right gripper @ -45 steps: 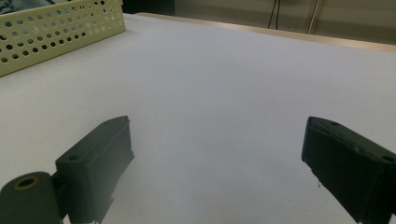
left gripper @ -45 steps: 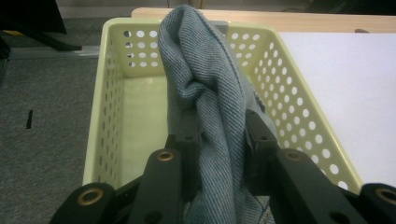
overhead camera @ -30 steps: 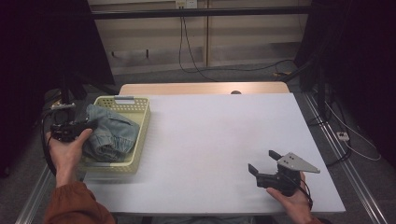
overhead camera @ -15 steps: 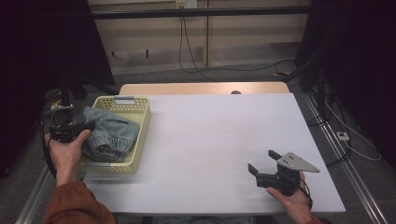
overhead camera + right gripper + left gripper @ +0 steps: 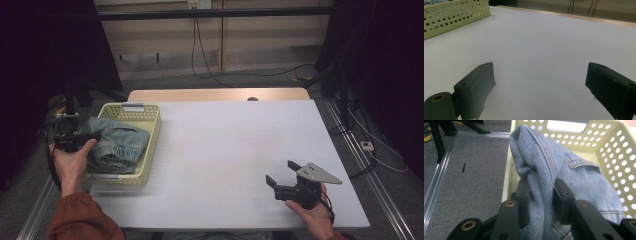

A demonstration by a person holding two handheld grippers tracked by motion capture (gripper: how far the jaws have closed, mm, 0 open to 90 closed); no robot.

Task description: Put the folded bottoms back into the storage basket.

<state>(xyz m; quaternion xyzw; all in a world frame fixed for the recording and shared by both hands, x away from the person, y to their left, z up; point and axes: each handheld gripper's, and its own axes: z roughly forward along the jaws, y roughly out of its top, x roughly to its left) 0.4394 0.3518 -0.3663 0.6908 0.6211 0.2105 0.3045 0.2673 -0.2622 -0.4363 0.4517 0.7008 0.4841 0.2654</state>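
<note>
Currently gripping step: left gripper (image 5: 540,202) jaws clamped on a fold of the jeans (image 5: 117,144), bunched inside the yellow basket (image 5: 150,145) at table (image 5: 240,145) left. Right gripper (image 5: 284,179) jaws wide, idle. Next: lift clear of basket rim.

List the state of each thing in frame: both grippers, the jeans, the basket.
Left gripper: shut on the jeans, jaws pinching a fold of denim at the basket's left wall.
Right gripper: open, jaws wide apart, nothing between them, low over the bare table.
Jeans: bunched up, lying in the basket, one fold gripped.
Basket: upright on the table's left side, holding the jeans.
</note>
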